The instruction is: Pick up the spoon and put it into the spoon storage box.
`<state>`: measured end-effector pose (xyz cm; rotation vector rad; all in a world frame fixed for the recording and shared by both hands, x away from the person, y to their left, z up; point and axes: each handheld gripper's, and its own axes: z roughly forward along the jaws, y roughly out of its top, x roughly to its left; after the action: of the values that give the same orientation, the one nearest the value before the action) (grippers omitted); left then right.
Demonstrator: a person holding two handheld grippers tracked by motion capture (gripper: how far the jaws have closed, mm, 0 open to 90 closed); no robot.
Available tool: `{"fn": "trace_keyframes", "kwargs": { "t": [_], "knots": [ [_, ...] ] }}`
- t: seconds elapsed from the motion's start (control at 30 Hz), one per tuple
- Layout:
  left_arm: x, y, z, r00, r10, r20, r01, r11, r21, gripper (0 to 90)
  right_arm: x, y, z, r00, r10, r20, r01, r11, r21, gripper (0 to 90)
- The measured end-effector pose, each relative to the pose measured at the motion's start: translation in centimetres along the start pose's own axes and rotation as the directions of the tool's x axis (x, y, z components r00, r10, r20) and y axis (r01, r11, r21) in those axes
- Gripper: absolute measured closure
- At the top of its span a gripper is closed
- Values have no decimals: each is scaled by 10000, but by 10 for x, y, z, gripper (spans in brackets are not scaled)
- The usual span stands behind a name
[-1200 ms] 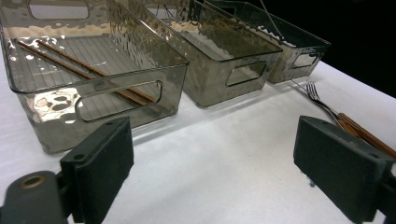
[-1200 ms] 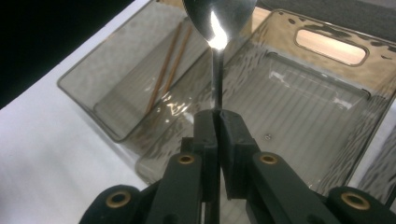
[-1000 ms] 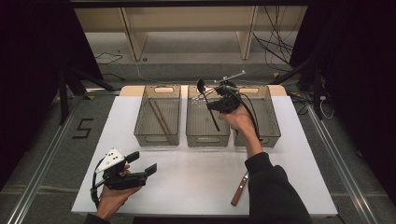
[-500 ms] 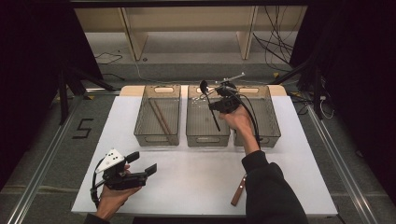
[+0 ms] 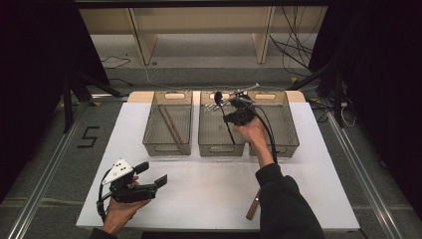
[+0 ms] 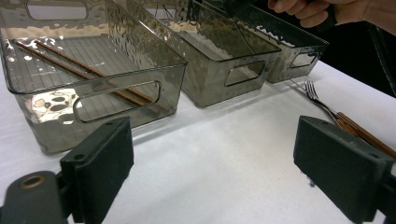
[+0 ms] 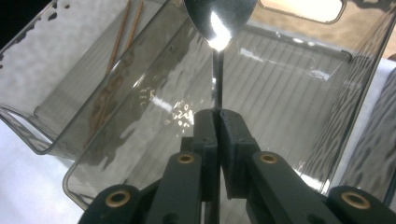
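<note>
**A:** High view q — where's the sort at rn? Right gripper [image 5: 230,110] is over the middle bin [image 5: 222,149] w/ a spoon [image 5: 218,96] in it, bowl end pointing at the far side of the table.

**B:** Yep, right gripper view backs that up. Jaws clamped tight on the spoon [image 7: 219,28] handle, bowl sticking up ahead of them, and the middle bin's ribbed floor [image 7: 280,93] is right underneath. Looks empty to me, so the spoon would be the first thing in there. Not dropped yet tho, imo it's hanging above the bin, not touching the bottom.

**A:** And the left one?

**B:** Left gripper [image 5: 149,175] is parked near the front left corner of the table [image 5: 209,194], jaws wide apart, nothing between them. In the left gripper view the pads [image 6: 100,168] just frame bare tabletop.

**A:** So what's done vs left?

**B:** Done: chopsticks [image 5: 170,126] lying in the left bin [image 5: 168,148], you can see them thru the wall [image 6: 84,70] too. In progress: spoon → middle bin. Left: fork [image 6: 322,105] w/ a wooden handle on the table, front right, near the person's right sleeve. Right bin [image 5: 288,144] looks empty afaict, so prob the fork's spot. Roughly halfway, I'd say.
</note>
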<state>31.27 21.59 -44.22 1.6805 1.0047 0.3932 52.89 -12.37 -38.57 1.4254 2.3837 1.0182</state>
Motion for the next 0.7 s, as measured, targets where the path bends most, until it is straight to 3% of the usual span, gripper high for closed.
{"fn": "trace_keyframes", "kwargs": {
  "t": [0.37, 0.43, 0.7],
  "knots": [
    [0, 0, 0, 10000, -10, -5, 10, 10000, 2, 116, -1, -6, 12, 9992, 165, 362, -183, 9985, 513, 839],
    [0, 0, 0, 10000, -11, -7, 11, 10000, 0, 116, -1, -7, 13, 9988, 304, 378, -328, 9973, 654, 735],
    [0, 0, 0, 10000, -15, -6, 15, 10000, -14, 116, 1, -6, -2, 9996, 255, 117, -260, 9987, 435, 539]
  ]
}}
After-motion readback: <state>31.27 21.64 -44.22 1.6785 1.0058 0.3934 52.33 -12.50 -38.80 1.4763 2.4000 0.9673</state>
